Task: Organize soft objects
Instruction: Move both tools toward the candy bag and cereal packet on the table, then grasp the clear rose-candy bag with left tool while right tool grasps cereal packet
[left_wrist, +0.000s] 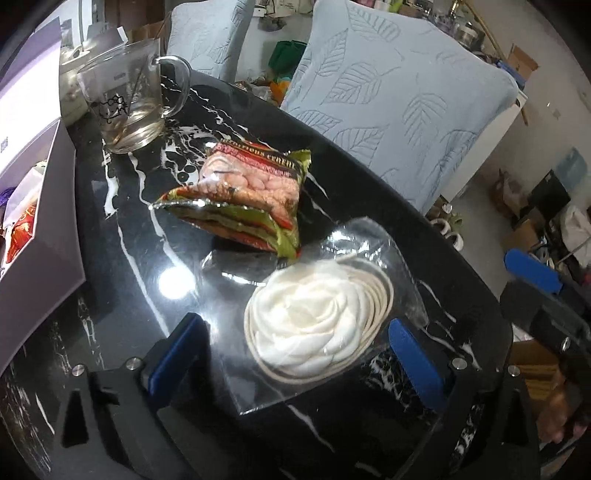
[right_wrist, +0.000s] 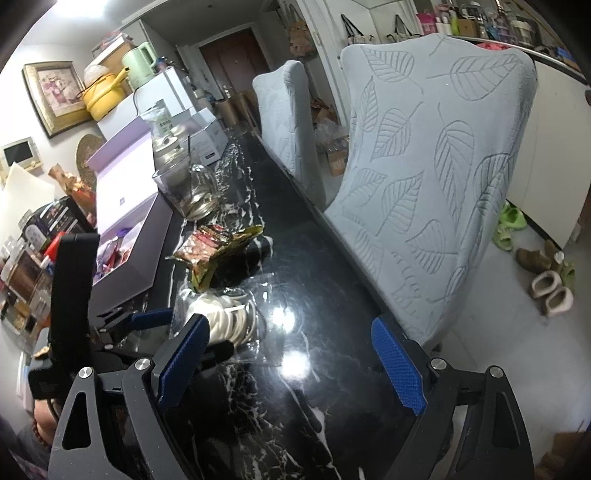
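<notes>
Where right wrist shows shoes, left wrist shows glass mug

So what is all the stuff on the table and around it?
table: one, black with white veins, under everything
rope bag: one, white coil in clear plastic, near table edge, between the left claw's fingers, not pressed
snack packet: one, red and green, middle of table, beyond the rope bag
glass mug: one, clear, far end of table past the snack packet
box: one, pale purple, open, on the table's left side
chairs: two, pale blue leaf-pattern covers, along the table's right side
slippers: green pair and others, on floor right
left claw: one, black with blue pads, open
right claw: one, black with blue pads, open, empty over table
</notes>
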